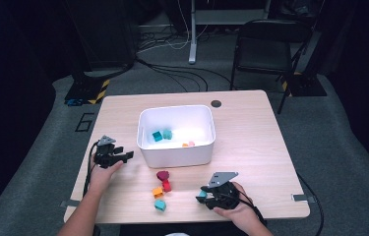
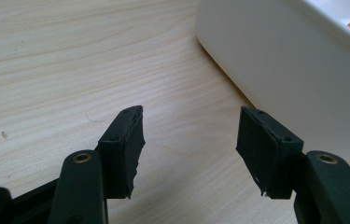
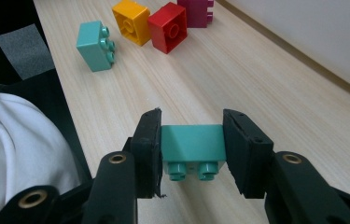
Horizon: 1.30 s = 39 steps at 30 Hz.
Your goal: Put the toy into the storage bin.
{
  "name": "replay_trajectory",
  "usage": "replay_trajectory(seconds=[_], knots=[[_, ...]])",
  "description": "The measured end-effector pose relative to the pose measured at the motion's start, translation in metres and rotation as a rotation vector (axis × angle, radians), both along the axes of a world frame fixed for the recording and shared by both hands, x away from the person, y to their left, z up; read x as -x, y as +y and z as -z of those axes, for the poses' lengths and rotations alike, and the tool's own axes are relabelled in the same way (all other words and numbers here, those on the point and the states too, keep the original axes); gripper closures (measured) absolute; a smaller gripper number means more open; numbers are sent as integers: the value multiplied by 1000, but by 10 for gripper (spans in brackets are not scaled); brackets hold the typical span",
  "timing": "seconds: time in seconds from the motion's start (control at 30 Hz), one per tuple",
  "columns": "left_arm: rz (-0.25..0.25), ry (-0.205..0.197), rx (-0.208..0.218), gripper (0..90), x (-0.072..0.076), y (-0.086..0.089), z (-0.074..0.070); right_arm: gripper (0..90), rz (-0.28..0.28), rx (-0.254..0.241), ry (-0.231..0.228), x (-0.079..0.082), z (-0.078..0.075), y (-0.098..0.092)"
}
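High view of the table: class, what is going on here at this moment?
A person is sorting toy bricks into a white bin. The right gripper is shut on a teal brick near the table's front edge. The left gripper rests open beside the bin. Teal, orange, red and magenta bricks lie loose; several sit inside.

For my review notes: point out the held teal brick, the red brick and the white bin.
teal brick (image 3: 192, 143), right gripper view, its top face
red brick (image 3: 170, 29), right gripper view, studded face
white bin (image 1: 177, 153), high view, front wall
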<state>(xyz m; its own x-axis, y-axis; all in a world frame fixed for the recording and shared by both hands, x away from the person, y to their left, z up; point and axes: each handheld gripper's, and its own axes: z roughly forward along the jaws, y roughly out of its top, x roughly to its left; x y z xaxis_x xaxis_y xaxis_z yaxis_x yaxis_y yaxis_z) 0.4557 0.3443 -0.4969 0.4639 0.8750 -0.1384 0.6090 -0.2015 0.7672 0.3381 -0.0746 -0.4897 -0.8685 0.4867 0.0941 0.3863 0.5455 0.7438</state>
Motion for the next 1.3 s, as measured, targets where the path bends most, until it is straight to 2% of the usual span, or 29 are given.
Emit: replay_trajectory(seconds=[0.17,0.33,0.57,0.7,0.73,0.97,1.03,1.07,1.3], knots=[[-1,7,-6,409,2,2,-1,582,13,-18,-3,-2,-8,-2],[-19,-6,2,409,4,5,-1,583,3,-32,-11,-7,-16,-3],[-23,7,-8,409,9,9,-2,583,-19,-22,-12,-14,-31,4],[-27,-1,-2,409,11,10,-1,583,-35,-22,-17,-19,-39,6],[-27,2,-9,409,12,12,-1,583,-41,-26,-21,-23,-47,8],[-36,4,-9,409,16,16,-1,583,-64,-33,-38,-36,-77,14],[-39,6,-7,409,17,16,-1,583,-71,-35,-43,-39,-81,15],[-41,0,-10,409,17,16,0,583,-81,-36,-52,-43,-90,17],[-44,2,-11,409,21,18,1,583,-93,-47,-59,-57,-114,25]])
